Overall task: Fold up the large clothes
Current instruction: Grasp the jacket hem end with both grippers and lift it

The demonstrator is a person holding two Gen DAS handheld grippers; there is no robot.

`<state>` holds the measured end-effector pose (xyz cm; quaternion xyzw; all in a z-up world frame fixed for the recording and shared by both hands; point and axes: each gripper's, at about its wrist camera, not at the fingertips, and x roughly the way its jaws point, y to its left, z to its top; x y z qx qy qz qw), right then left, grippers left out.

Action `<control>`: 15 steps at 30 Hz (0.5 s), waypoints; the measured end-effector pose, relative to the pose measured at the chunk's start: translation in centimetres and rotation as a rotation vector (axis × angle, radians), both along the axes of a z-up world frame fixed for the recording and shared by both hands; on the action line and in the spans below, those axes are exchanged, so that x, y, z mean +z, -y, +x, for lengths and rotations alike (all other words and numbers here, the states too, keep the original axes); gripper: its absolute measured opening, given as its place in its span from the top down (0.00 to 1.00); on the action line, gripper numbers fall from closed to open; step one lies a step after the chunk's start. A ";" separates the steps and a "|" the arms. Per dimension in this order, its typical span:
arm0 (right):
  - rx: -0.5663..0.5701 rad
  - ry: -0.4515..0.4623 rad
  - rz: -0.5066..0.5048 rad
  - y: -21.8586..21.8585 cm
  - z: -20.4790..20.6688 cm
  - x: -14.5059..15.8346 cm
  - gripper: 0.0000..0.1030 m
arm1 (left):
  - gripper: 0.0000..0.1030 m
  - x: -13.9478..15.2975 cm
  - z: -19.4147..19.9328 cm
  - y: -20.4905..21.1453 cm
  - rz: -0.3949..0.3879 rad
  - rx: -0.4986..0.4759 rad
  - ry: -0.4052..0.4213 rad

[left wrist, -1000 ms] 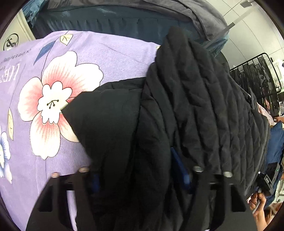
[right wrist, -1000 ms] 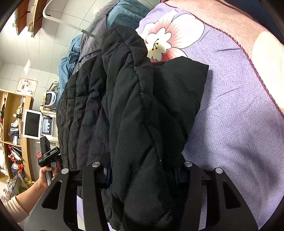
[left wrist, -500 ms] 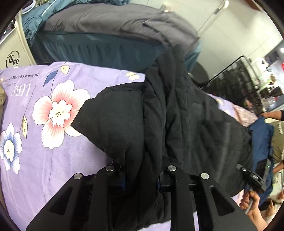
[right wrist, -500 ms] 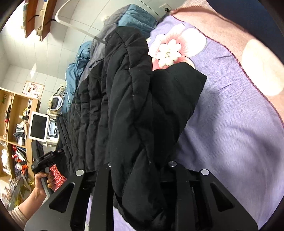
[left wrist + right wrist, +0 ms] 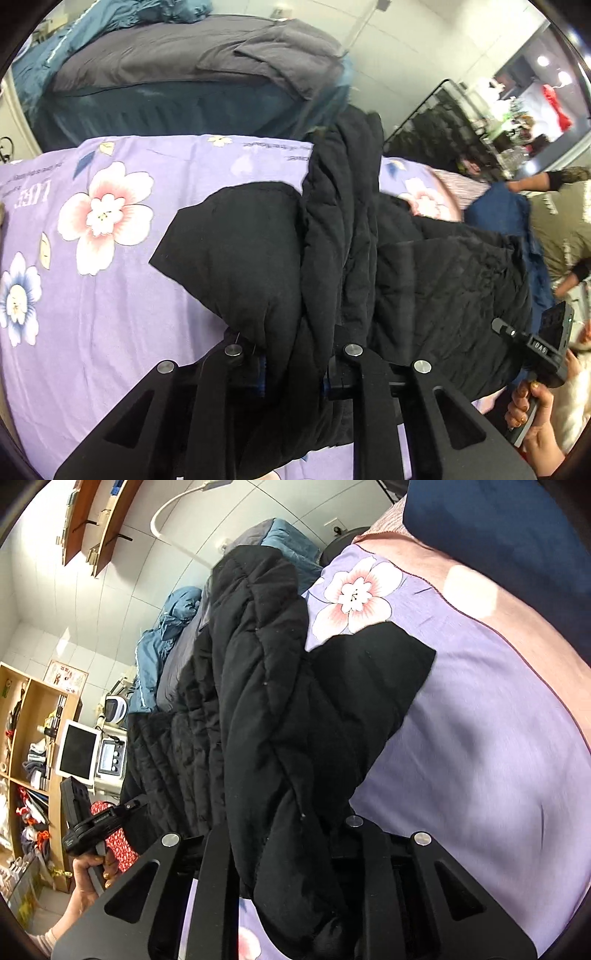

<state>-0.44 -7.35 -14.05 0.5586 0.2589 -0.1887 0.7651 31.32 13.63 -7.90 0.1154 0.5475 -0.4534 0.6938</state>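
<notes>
Your left gripper (image 5: 291,373) pinches a thick bunched fold of the black quilted padded jacket (image 5: 332,240); its jaws are closing, with fabric filling the gap between the fingers (image 5: 364,373). Your right gripper (image 5: 284,853) likewise pinches a bundled fold of the same jacket (image 5: 266,686), jaws closing, cloth packed between them and spilling below the fingers (image 5: 218,849). The jacket hangs gathered from both grips, draped in a long ridge over the lilac bedsheet printed with pink-and-white flowers (image 5: 103,266); a flat black flap of the jacket lies on the sheet just beside a large flower. In the left wrist view your right hand (image 5: 535,413) holds the other gripper's handle at the jacket's far edge; in the right wrist view your left hand (image 5: 88,871) does the same. Beyond the sheet, behind the jacket, a grey quilt (image 5: 192,62) lies on a teal-skirted bed. Off the jacket's near edge in the right wrist view, a wooden shelf unit (image 5: 33,738) stands against the tiled wall, a white-framed tablet (image 5: 77,751) near it.
</notes>
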 end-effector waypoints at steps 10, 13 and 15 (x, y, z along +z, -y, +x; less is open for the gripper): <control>0.274 0.062 -0.199 -4.2 9.6 10.3 0.83 | 0.83 4.0 2.8 -12.1 -0.145 0.161 0.012; 0.410 0.114 -0.243 -5.8 15.6 13.4 0.83 | 0.83 6.2 4.2 -18.9 -0.178 0.284 0.053; 0.525 0.171 -0.263 -7.6 21.0 16.0 0.83 | 0.83 7.8 5.1 -23.9 -0.198 0.385 0.082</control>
